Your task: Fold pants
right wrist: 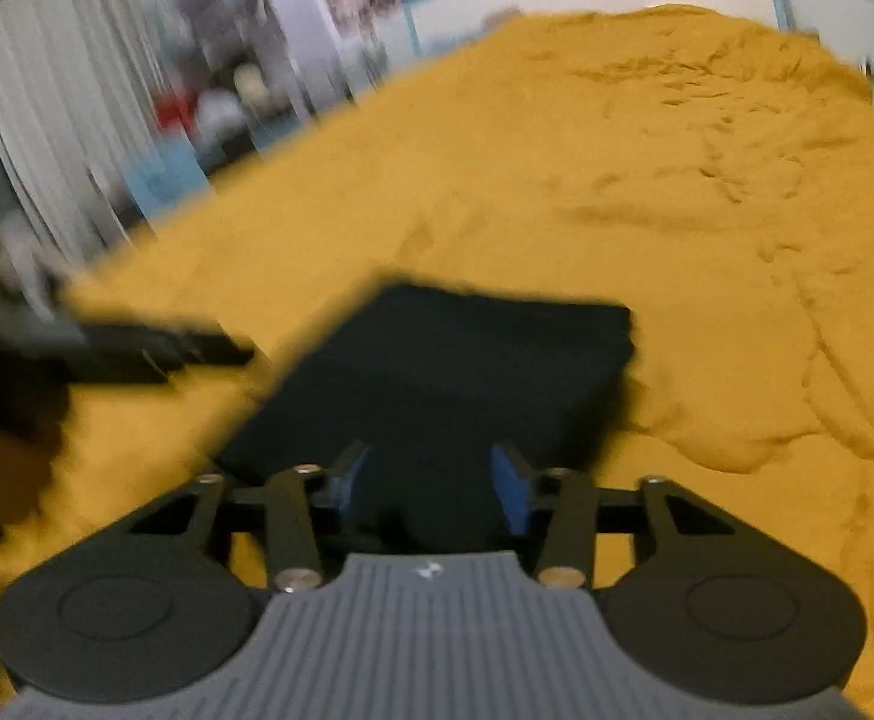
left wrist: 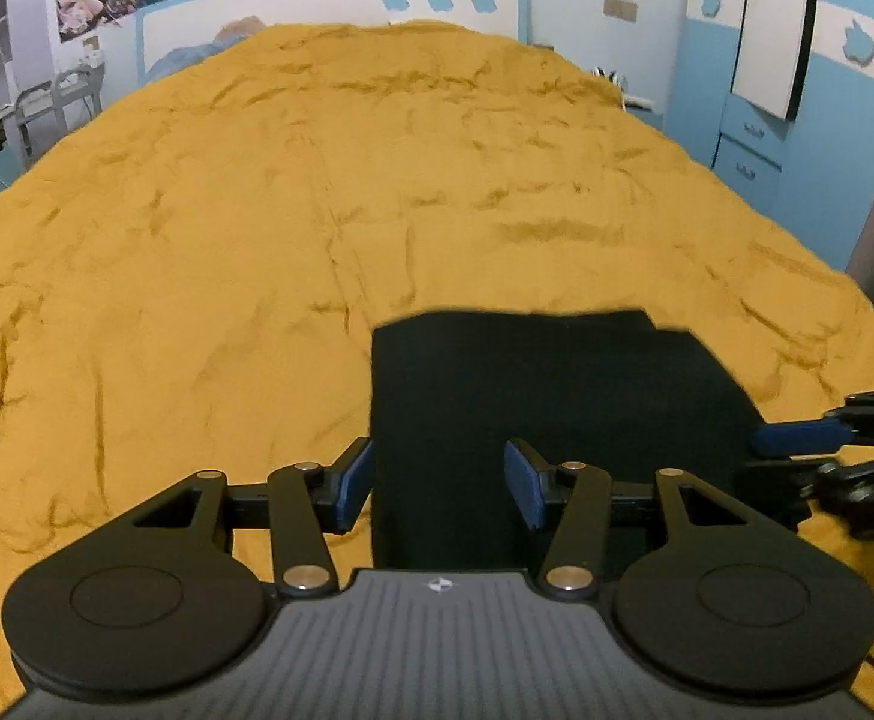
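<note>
Left tool (left wrist: 439,483): I held it released, its blue pads apart over the near edge of the pants, gripping nothing.
Right tool (right wrist: 431,489): likewise released, pads apart above the dark cloth; this view was blurred.
Pants (left wrist: 550,414): black, folded into a flat rectangle, lying just ahead of both my tools.
Bed (left wrist: 317,192): its wrinkled mustard cover lay under the pants.

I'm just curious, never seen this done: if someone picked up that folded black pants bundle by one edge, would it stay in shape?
Probably not. The pants are soft cloth folded in layers, so lifted by one edge they would likely droop and unfold. They look light for their bulk. Pushed across the wrinkled yellow bedspread, they would more likely bunch and drag than slide.
</note>
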`<state>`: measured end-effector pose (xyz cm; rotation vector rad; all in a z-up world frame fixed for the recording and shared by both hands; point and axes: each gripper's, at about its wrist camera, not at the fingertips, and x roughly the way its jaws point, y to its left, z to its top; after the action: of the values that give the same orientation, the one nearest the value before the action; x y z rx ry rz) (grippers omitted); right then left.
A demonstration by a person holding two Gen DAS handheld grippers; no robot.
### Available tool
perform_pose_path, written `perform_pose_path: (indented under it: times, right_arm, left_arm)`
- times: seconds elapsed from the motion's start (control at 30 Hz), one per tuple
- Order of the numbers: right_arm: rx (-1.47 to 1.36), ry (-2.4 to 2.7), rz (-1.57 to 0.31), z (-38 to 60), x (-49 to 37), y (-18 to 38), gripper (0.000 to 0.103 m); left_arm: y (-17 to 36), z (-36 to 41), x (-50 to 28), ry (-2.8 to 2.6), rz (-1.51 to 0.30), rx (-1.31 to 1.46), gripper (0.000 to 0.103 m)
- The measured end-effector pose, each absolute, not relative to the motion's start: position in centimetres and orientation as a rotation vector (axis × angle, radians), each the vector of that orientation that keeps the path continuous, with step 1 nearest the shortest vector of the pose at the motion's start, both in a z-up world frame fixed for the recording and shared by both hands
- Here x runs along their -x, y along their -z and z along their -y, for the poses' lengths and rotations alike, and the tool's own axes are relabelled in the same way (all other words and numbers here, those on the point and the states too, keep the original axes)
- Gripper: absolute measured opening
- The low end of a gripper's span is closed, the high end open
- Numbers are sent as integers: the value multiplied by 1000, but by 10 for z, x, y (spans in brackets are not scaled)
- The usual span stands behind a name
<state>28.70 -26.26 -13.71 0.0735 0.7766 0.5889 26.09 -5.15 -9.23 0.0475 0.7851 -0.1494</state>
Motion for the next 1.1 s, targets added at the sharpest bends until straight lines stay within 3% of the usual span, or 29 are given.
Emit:
perform_pose_path:
  times: [0.2, 0.43, 0.63, 0.77, 1.1]
  right_arm:
    - [68, -575, -820, 247, -286, 149, 31]
    - [94, -544, -867, 254, -278, 146, 31]
    - [64, -501, -885, 269, -268, 134, 35]
    - [-4, -481, -865, 280, -270, 125, 44]
    - [-146, -431, -862, 292, -285, 125, 46]
  left_arm:
    - [119, 55, -256, 152, -850, -72, 59]
    - [124, 36, -244, 158, -902, -16, 73]
    - [107, 30, -231, 104, -892, -105, 70]
    - [93, 20, -231, 88, -873, -67, 70]
    - [94, 17, -259, 101, -861, -39, 70]
